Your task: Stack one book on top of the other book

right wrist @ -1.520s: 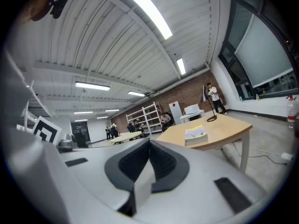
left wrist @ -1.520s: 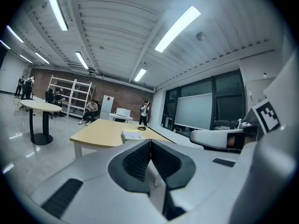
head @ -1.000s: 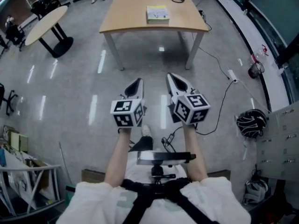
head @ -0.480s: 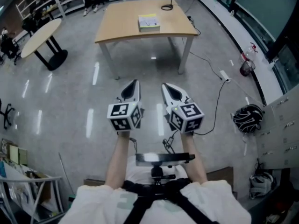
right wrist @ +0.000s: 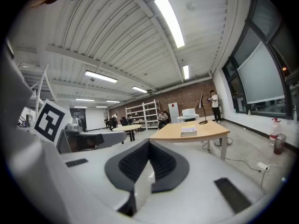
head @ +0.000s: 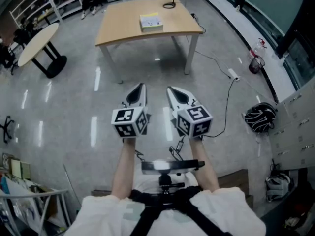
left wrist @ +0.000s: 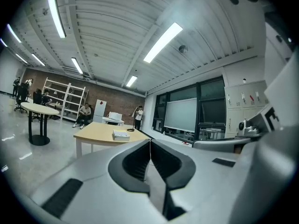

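Note:
The books show as one small white and yellow pile on the far wooden table; I cannot tell them apart from here. The pile also shows small in the left gripper view, books, and in the right gripper view, books. My left gripper and right gripper hang side by side over the floor, well short of the table. Both point toward it. The left gripper and right gripper have jaws pressed together with nothing between them.
A round table stands at the left and shelves at the back. A cable and power strip lie on the floor right of the wooden table. A helmet and cabinets are at the right. People are at the far wall.
Both grippers have shifted slightly left in the head view and stay shut. The table with the books now sits further left and a little lower in that view.

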